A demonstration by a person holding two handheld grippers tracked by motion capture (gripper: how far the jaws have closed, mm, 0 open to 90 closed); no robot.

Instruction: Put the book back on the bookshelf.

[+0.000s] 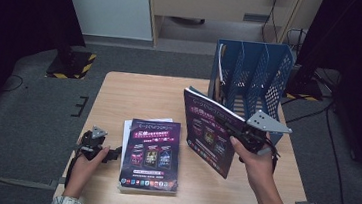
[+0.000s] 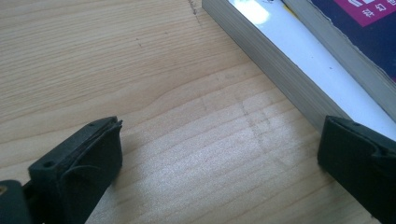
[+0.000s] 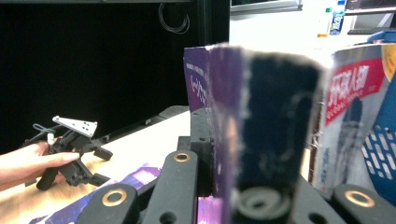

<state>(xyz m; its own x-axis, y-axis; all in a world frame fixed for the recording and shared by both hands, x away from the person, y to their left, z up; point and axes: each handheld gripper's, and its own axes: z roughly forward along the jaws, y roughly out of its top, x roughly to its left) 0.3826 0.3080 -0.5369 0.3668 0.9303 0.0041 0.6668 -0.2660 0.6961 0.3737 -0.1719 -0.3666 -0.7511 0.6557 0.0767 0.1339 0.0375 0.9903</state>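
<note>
High view: the right gripper (image 1: 233, 129) is clenched on the upper edge of a purple-covered magazine (image 1: 210, 130), which hangs tilted above the wooden table (image 1: 135, 90), its long axis sloping from the far left down toward the person. The blue mesh file rack (image 1: 264, 75) stands just behind and to the right of the magazine, its slots running front to back; the magazine's far corner is nearest the rack's left slot, so the insertion probably needs the cover turned parallel to the dividers. The left gripper (image 1: 114, 152) rests on the table with jaws released, just beside the stack of magazines (image 1: 152, 154) lying flat.
</note>
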